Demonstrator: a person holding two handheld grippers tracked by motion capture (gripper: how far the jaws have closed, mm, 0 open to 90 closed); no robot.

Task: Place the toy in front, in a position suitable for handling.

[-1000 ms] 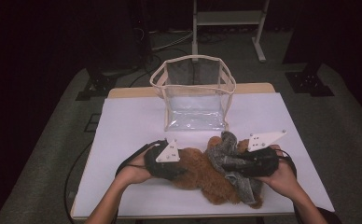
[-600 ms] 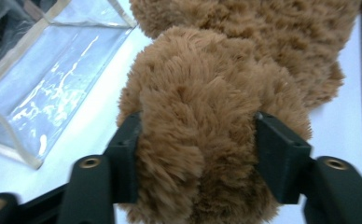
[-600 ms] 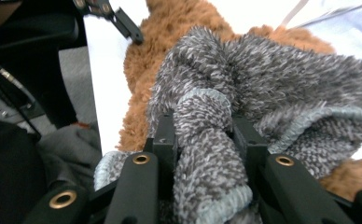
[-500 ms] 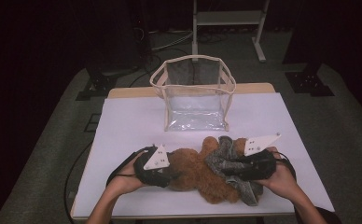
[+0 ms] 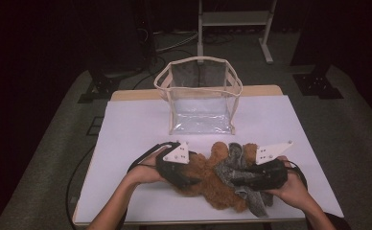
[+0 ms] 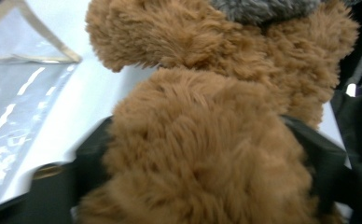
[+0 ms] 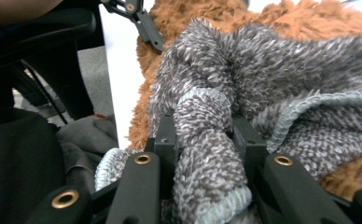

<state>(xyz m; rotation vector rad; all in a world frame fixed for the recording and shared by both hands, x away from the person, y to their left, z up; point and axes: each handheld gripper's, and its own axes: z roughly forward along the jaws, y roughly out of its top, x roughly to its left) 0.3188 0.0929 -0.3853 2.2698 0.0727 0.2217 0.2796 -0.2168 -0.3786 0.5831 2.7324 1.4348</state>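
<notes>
White surface (image 5: 126, 124), wooden far edge, dark room beyond with a metal stand (image 5: 232, 19) and grey floor (image 5: 54, 143). Clear bag (image 5: 201, 96) upright at far centre. Near edge: brown plush toy (image 5: 208, 177) clamped by left gripper (image 5: 186, 179); grey cloth (image 5: 237, 167) pinched by right gripper (image 7: 202, 140).

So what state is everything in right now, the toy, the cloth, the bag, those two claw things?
Brown plush toy: lying on the table, left gripper's jaws around it.
Grey knitted cloth: draped over the toy, a fold pinched.
Clear bag: upright, top open, looks empty.
Left gripper: closed on the toy.
Right gripper: closed on the cloth.
</notes>
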